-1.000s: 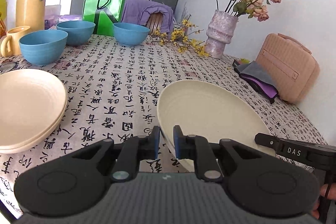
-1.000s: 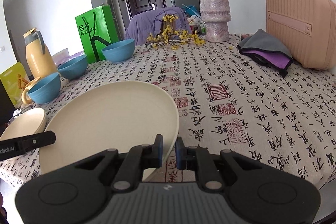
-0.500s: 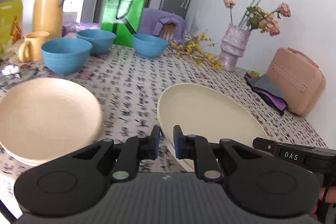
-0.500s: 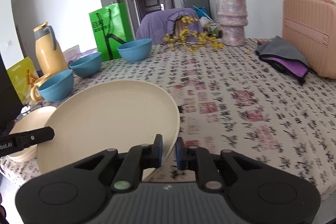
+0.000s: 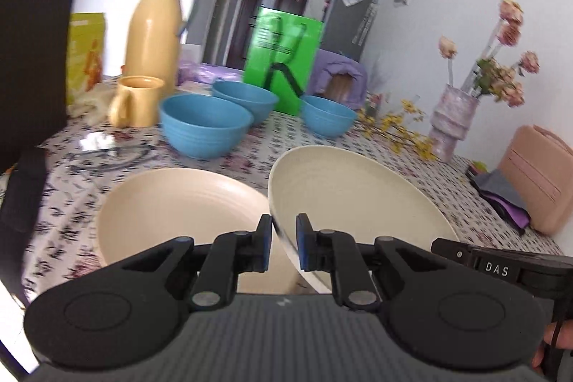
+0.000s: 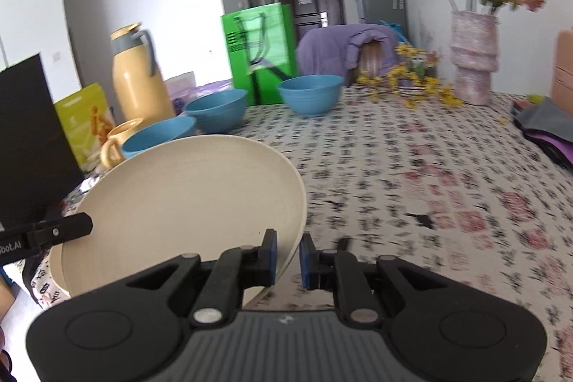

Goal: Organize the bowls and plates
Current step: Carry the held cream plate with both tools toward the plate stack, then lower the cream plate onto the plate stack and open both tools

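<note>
A cream plate (image 5: 351, 196) hangs tilted above the patterned tablecloth (image 6: 412, 167), held from both sides. My left gripper (image 5: 284, 246) is shut on its left rim. My right gripper (image 6: 288, 256) is shut on the opposite rim of the same plate (image 6: 186, 203). A stack of cream plates (image 5: 179, 206) lies on the table just left of the held plate, partly under its edge. Three blue bowls stand behind: one near (image 5: 204, 124), one further back (image 5: 247, 99), one to the right (image 5: 327, 117).
A yellow thermos jug (image 5: 155, 31), a yellow mug (image 5: 138, 101) and a green bag (image 5: 283, 59) stand at the back left. A vase of roses (image 5: 453, 117), a pink case (image 5: 537, 174) and folded cloth (image 5: 501, 192) occupy the right. A black object (image 5: 32, 42) rises at the far left.
Both grippers have carried the plate leftward over the table and slightly up. The stack of cream plates, once far to the left, now lies right beside the held plate.
</note>
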Action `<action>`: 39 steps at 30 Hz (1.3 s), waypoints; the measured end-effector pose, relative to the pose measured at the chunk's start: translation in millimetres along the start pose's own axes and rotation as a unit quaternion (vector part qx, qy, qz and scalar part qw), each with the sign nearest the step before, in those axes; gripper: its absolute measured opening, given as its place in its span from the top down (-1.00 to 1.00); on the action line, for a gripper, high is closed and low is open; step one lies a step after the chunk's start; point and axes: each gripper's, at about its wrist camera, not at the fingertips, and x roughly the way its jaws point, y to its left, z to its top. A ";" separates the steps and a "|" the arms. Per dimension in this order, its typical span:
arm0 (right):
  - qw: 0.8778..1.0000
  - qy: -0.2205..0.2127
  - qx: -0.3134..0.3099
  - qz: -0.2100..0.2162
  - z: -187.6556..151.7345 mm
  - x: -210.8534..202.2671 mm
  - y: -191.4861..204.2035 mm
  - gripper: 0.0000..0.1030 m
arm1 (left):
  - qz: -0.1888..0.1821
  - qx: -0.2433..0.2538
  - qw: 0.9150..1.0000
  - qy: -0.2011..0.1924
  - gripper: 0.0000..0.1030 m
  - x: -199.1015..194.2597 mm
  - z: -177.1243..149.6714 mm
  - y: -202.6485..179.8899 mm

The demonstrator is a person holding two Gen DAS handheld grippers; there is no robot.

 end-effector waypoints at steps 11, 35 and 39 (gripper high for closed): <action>0.998 0.007 -0.060 0.022 7.4 44.0 71.7 0.72 | 0.049 -0.018 0.999 -0.009 0.72 -0.5 10.7 67.7; 0.987 0.023 -0.161 0.007 -13.8 79.4 131.7 0.57 | 0.081 -0.003 0.996 0.025 0.64 12.7 -1.6 110.2; 0.988 0.009 -0.150 0.021 -9.1 68.9 128.2 0.54 | 0.082 0.001 0.996 0.022 0.63 8.4 0.6 107.9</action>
